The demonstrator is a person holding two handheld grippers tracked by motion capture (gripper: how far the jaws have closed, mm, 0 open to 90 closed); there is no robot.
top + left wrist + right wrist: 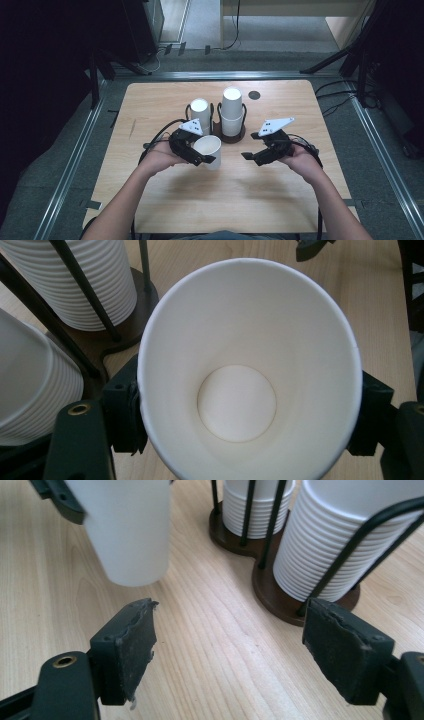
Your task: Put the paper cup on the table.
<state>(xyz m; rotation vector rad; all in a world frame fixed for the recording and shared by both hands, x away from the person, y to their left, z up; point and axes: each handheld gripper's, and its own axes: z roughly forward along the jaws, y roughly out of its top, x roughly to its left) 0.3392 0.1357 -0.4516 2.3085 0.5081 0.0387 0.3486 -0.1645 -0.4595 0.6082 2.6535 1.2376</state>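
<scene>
I have one paper cup (208, 150) out of the rack and clamped between the jaws of my left gripper (202, 159), mouth tilted up toward that gripper's camera, its base hanging just off the table (165, 200). The wire cup holder (231, 131) with its two stacks stands just beyond the cup. Setting the cup down seems to be what remains. My right gripper (252, 156) hovers off to the cup's side, jaws spread wide and empty, both forearms angled inward, hands level.
</scene>
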